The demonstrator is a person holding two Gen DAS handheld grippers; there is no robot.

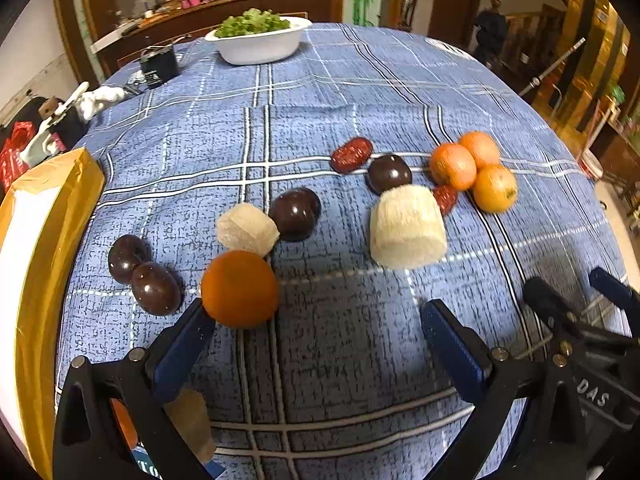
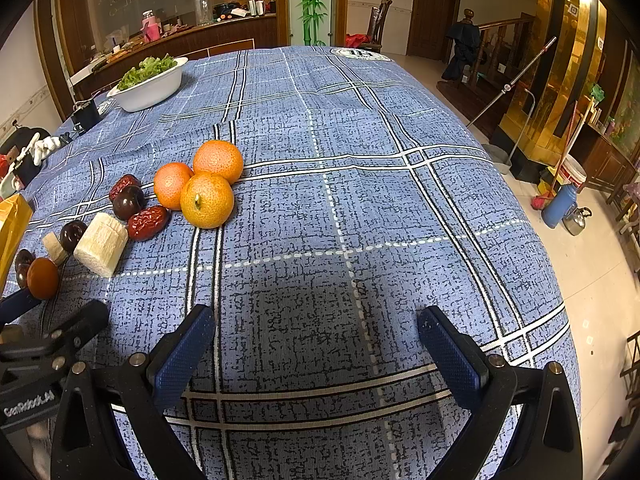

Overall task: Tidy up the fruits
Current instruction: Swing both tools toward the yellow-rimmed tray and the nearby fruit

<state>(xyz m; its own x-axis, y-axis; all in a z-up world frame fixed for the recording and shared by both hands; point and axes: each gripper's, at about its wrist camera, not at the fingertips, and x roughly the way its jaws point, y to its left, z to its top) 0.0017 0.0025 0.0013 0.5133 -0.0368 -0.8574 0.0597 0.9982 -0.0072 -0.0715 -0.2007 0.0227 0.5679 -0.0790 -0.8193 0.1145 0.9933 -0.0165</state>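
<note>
Fruit lies scattered across the blue checked tabletop (image 2: pixel 360 152), and you hold both tools low over its near edge. Your left hand-held gripper (image 1: pixel 316 316) has its jaws spread wide and clamps nothing; the lone orange (image 1: pixel 239 288) sits just at its left fingertip, which suggests you are lining up on it. Your right hand-held gripper (image 2: pixel 316 328) is likewise wide apart over bare cloth, well short of any fruit.

Taking that lone orange as your landmark: two dark plums (image 1: pixel 144 276) lie touching each other to its left, a small pale chunk (image 1: pixel 247 230) sits just behind it, with another plum (image 1: pixel 295 213) beside that. Farther right stands the large pale block (image 1: pixel 407 232), a plum (image 1: pixel 389 173) and red dates (image 1: pixel 352 155) beyond it. Three oranges (image 2: pixel 200 184) already cluster together farthest right, so your orange probably belongs with them. Well beyond everything sits a white bowl of greens (image 1: pixel 260 46); a yellow box (image 1: pixel 52 216) edges the left side.
</note>
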